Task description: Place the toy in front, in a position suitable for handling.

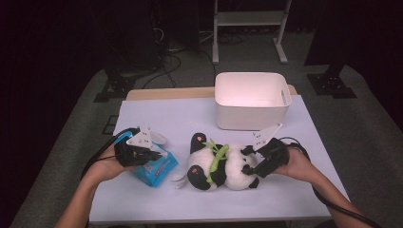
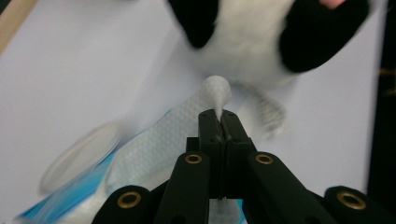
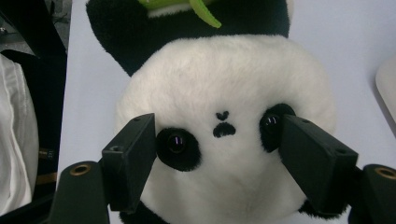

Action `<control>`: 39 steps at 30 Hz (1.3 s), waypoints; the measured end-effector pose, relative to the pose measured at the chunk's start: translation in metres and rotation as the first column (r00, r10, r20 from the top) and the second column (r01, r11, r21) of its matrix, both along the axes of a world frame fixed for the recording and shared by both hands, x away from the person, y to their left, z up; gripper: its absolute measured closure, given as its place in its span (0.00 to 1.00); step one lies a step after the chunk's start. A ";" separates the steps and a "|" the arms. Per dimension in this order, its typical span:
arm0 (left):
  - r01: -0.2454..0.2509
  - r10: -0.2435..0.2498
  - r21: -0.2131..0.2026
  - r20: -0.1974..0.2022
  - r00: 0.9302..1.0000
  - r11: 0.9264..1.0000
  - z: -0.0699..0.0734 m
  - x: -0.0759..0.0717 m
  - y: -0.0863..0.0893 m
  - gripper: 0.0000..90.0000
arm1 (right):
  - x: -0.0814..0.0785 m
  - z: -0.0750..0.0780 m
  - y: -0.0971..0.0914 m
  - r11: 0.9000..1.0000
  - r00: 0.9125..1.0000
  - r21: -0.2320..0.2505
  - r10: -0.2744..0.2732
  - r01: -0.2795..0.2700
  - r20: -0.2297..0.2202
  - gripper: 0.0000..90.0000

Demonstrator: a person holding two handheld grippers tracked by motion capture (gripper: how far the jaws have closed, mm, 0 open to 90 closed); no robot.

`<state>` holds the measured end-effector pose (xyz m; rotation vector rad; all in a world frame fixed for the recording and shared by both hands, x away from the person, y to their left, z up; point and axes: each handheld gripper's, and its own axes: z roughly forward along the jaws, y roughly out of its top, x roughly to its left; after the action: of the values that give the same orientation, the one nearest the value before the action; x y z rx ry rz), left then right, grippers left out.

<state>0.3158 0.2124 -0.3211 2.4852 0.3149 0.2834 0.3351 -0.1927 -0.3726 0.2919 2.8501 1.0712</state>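
**Wipe may tear or drag the pack while the panda sits loosely held**

The tabletop (image 1: 157,204) carries a white bin (image 1: 251,102) at its far side, well apart from the work. Nearer the person, a plush panda (image 1: 223,166) lies on its side at the middle, and a blue wipe pack (image 1: 159,167) lies just beside it, toward the left hand.

The right tool (image 3: 219,154) stands wide around the panda's head, its jaws at either side of the face by the eyes. Whether the pads press into the fur cannot be told. If they only rest there, the soft head is likely to slip or roll out as soon as the hand shifts.

The left tool (image 2: 219,122) is pinched tight on a white wipe (image 2: 212,95) that rises out of the pack's opening. The sheet looks thin and stretched into a narrow strip. A quick pull could rip it at the pinch, or bring a chain of further sheets with it. Nothing holds the pack down, so it may lift and slide instead of releasing the wipe. Its open lid flap (image 2: 81,154) could also snag the sheet.
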 end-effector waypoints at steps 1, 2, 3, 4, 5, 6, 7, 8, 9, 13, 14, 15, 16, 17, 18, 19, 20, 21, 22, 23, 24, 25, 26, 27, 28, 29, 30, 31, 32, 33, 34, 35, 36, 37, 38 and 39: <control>0.004 -0.004 -0.002 0.006 1.000 1.000 0.003 -0.001 -0.003 0.99 | 0.000 0.000 0.000 1.000 1.000 0.000 0.001 -0.001 0.000 0.30; 0.008 -0.008 -0.005 0.005 1.000 1.000 0.005 -0.001 -0.005 0.99 | 0.000 0.000 0.000 1.000 1.000 -0.001 0.000 0.000 -0.001 0.30; 0.020 -0.020 -0.023 -0.004 1.000 1.000 0.008 -0.002 -0.007 0.99 | 0.000 0.000 0.000 1.000 1.000 -0.001 0.001 -0.001 0.001 0.30; 0.037 -0.038 -0.044 -0.010 0.999 0.998 0.011 -0.002 -0.010 0.99 | 0.000 0.000 0.000 1.000 1.000 -0.001 0.000 0.000 0.000 0.30; 0.053 -0.054 -0.057 -0.012 0.998 0.997 0.014 -0.003 -0.014 0.99 | 0.000 0.000 0.000 1.000 1.000 -0.002 0.001 -0.001 0.000 0.30; 0.065 -0.066 -0.057 -0.005 0.998 0.996 0.017 -0.004 -0.018 0.99 | 0.000 0.000 0.000 1.000 1.000 -0.001 0.001 -0.001 0.002 0.30; 0.079 -0.080 -0.060 -0.006 0.997 0.995 0.020 -0.005 -0.023 0.99 | 0.000 0.000 0.000 1.000 1.000 -0.001 0.001 -0.001 0.002 0.30; 0.097 -0.098 -0.064 -0.010 0.995 0.993 0.024 -0.005 -0.029 0.99 | 0.000 0.000 0.000 1.000 1.000 -0.001 0.001 -0.001 -0.001 0.30; 0.103 -0.104 -0.069 -0.009 0.995 0.992 0.026 -0.005 -0.032 0.99 | 0.000 0.000 0.000 1.000 1.000 0.000 0.002 -0.002 -0.003 0.30; 0.151 -0.152 -0.071 0.001 0.988 0.986 0.038 -0.004 -0.054 0.99 | 0.002 0.001 0.000 1.000 1.000 -0.002 0.004 -0.004 -0.012 0.30; 0.163 -0.164 -0.076 0.000 0.987 0.984 0.041 -0.004 -0.061 0.99 | 0.002 0.002 0.000 1.000 1.000 -0.001 0.007 -0.007 -0.016 0.30; 0.181 -0.181 -0.069 0.005 0.983 0.981 0.045 -0.004 -0.068 0.99 | 0.002 0.003 -0.001 1.000 1.000 0.007 0.006 -0.006 -0.025 0.31; 0.204 -0.203 -0.057 0.012 0.979 0.977 0.049 -0.004 -0.078 0.99 | 0.002 0.004 -0.003 1.000 1.000 0.014 0.010 -0.010 -0.028 0.33; 0.224 -0.223 -0.050 0.017 0.975 0.973 0.052 -0.003 -0.086 0.99 | 0.002 0.006 -0.005 1.000 0.999 0.028 0.013 -0.012 -0.039 0.34; 0.234 -0.233 -0.056 0.018 0.972 0.971 0.053 -0.003 -0.093 0.99 | 0.002 0.008 -0.007 0.999 0.999 0.044 0.015 -0.013 -0.044 0.34; 0.252 -0.252 -0.057 0.019 0.968 0.966 0.055 -0.002 -0.103 0.99 | 0.002 0.009 -0.009 0.999 0.999 0.052 0.017 -0.015 -0.043 0.34; 0.267 -0.267 -0.057 0.018 0.964 0.962 0.056 -0.001 -0.112 0.99 | 0.001 0.012 -0.011 0.998 0.999 0.064 0.013 -0.010 -0.044 0.34; 0.282 -0.281 -0.051 0.017 0.960 0.958 0.057 0.000 -0.121 0.99 | 0.000 0.014 -0.014 0.998 0.999 0.067 0.014 -0.011 -0.041 0.34; 0.296 -0.296 -0.039 0.012 0.955 0.954 0.058 0.001 -0.130 0.99 | -0.001 0.015 -0.017 0.997 0.999 0.077 0.013 -0.010 -0.037 0.34; 0.310 -0.310 -0.031 0.009 0.951 0.950 0.059 0.003 -0.139 0.99 | -0.002 0.017 -0.020 0.996 0.999 0.086 0.010 -0.006 -0.039 0.34; 0.323 -0.323 -0.026 0.007 0.946 0.946 0.059 0.004 -0.148 0.99 | -0.003 0.019 -0.024 0.996 0.999 0.091 0.008 -0.004 -0.038 0.34; 0.335 -0.335 -0.019 0.006 0.942 0.942 0.059 0.005 -0.157 0.99 | -0.005 0.020 -0.028 0.995 0.999 0.098 0.005 -0.001 -0.037 0.34; 0.344 -0.344 -0.014 0.002 0.939 0.939 0.060 0.006 -0.163 0.99 | -0.005 0.021 -0.033 0.994 0.999 0.106 0.004 0.000 -0.036 0.34; 0.359 -0.359 -0.014 0.000 0.934 0.933 0.060 0.008 -0.174 0.99 | -0.007 0.022 -0.036 0.994 0.999 0.106 -0.002 0.006 -0.039 0.34; 0.368 -0.368 -0.007 0.000 0.930 0.930 0.061 0.009 -0.181 0.99 | -0.010 0.024 -0.046 0.994 0.999 0.107 -0.013 0.016 -0.034 0.34; 0.376 -0.376 -0.008 -0.001 0.927 0.927 0.062 0.009 -0.190 0.99 | -0.010 0.024 -0.046 0.994 0.999 0.107 -0.013 0.016 -0.034 0.34; 0.390 -0.390 0.001 -0.002 0.921 0.921 0.063 0.010 -0.199 0.99 | -0.011 0.025 -0.052 0.994 0.999 0.106 -0.018 0.021 -0.030 0.34; 0.405 -0.405 0.010 -0.001 0.914 0.914 0.064 0.011 -0.208 0.99 | -0.013 0.026 -0.058 0.993 0.999 0.109 -0.029 0.032 -0.029 0.34; 0.415 -0.415 0.012 -0.003 0.910 0.910 0.064 0.011 -0.216 0.98 | -0.014 0.027 -0.065 0.993 0.999 0.115 -0.038 0.041 -0.028 0.34; 0.427 -0.427 0.014 -0.006 0.904 0.904 0.064 0.011 -0.226 0.98 | -0.015 0.027 -0.072 0.991 0.999 0.123 -0.045 0.048 -0.028 0.34; 0.436 -0.436 0.016 -0.009 0.900 0.900 0.062 0.011 -0.234 0.98 | -0.018 0.027 -0.080 0.989 0.997 0.131 -0.065 0.069 -0.039 0.34; 0.442 -0.442 0.021 -0.014 0.897 0.897 0.060 0.011 -0.239 0.98 | -0.020 0.027 -0.086 0.988 0.997 0.134 -0.073 0.077 -0.038 0.34; 0.452 -0.451 0.027 -0.022 0.892 0.892 0.056 0.010 -0.246 0.96 | -0.022 0.027 -0.091 0.987 0.996 0.135 -0.083 0.088 -0.045 0.34; 0.461 -0.459 0.039 -0.034 0.888 0.887 0.052 0.010 -0.252 0.93 | -0.024 0.026 -0.096 0.986 0.995 0.137 -0.088 0.093 -0.046 0.34; 0.467 -0.465 0.059 -0.043 0.884 0.882 0.045 0.011 -0.259 0.87 | -0.025 0.025 -0.101 0.986 0.995 0.138 -0.092 0.098 -0.050 0.34; 0.467 -0.465 0.062 -0.051 0.884 0.882 0.041 0.011 -0.261 0.84 | -0.027 0.024 -0.106 0.985 0.994 0.138 -0.097 0.104 -0.056 0.34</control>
<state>0.3271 -0.0487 -0.2797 2.5452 -0.2907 0.0495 0.3080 -0.2988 -0.3486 0.4726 2.7723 1.2632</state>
